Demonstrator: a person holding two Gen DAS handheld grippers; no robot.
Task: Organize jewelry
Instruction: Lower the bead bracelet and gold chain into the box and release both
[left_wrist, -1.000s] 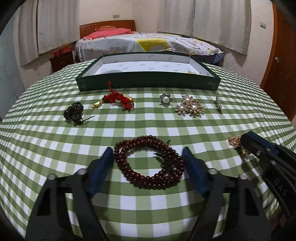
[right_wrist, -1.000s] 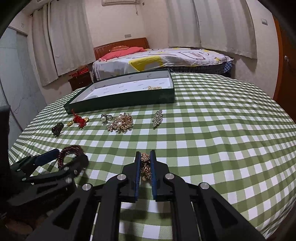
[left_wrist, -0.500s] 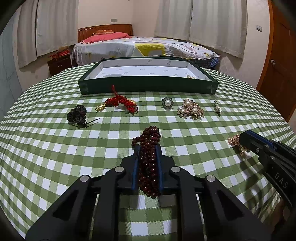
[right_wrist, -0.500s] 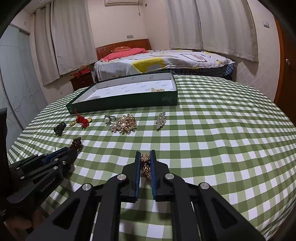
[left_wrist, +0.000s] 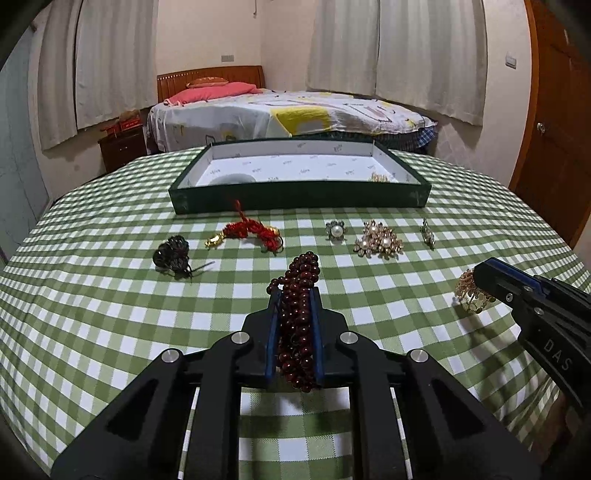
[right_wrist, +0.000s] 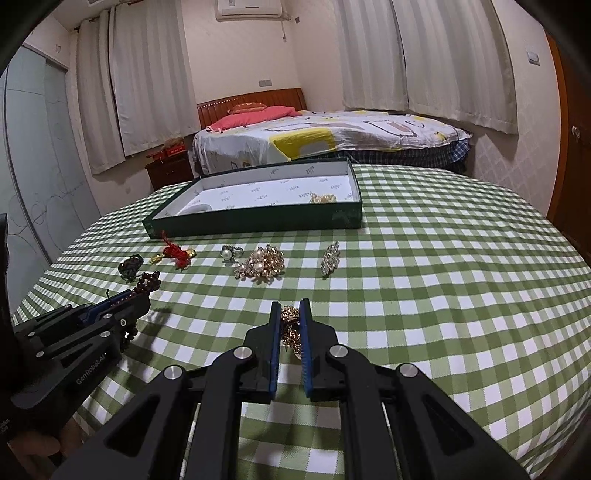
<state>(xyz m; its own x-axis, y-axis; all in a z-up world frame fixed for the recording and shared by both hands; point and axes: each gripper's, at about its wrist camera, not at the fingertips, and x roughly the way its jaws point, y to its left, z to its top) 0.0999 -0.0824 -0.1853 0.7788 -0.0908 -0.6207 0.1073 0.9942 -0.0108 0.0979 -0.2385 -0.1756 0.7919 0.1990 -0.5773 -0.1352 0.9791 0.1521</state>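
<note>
Left tongs (left_wrist: 294, 295), lower centre of the left wrist view: closed tight on the dark red bead bracelet (left_wrist: 298, 317), beads bunched between the blue pads and sticking out past the tips. Right tongs (right_wrist: 289, 308), lower centre of the right wrist view: clamped on the gold bracelet (right_wrist: 290, 326); in the left view it sits at the right edge.

Green checked tabletop (left_wrist: 369, 288), middle of the frame, a row left to right: black ornament (left_wrist: 173, 253), red knot charm (left_wrist: 251, 230), pearl ring (left_wrist: 335, 230), pearl brooch (left_wrist: 378, 242), small silver brooch (left_wrist: 427, 232). Behind the row, upper centre: green tray (left_wrist: 299, 195), white lining, with a gold piece (left_wrist: 378, 178) in its right near corner.
</note>
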